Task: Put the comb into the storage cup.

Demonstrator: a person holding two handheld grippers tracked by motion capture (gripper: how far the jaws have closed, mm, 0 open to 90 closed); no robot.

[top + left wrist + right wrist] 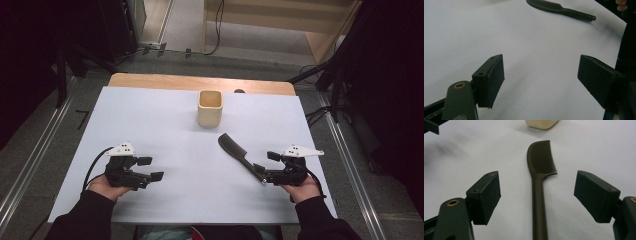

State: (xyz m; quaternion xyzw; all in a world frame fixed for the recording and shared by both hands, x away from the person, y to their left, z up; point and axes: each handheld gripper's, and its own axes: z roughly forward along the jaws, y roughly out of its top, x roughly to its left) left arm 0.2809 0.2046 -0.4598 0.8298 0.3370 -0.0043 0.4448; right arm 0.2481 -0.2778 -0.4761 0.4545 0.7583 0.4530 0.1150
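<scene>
Beige square cup (210, 107) upright near table's (150, 115) far edge, centre; inside not visible. Dark comb (239, 153) flat toward right edge, teeth end toward cup. Right claw (261, 174) low, jaws wide, straddling comb handle, untouched. Left claw (150, 168) near front-left, jaws wide, nothing held.

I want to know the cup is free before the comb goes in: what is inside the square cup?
From the high view, the cup stands open-topped, showing only pale inner walls with nothing rising above the rim. Its bottom is hidden by the near wall. The comb lies on the table.
</scene>
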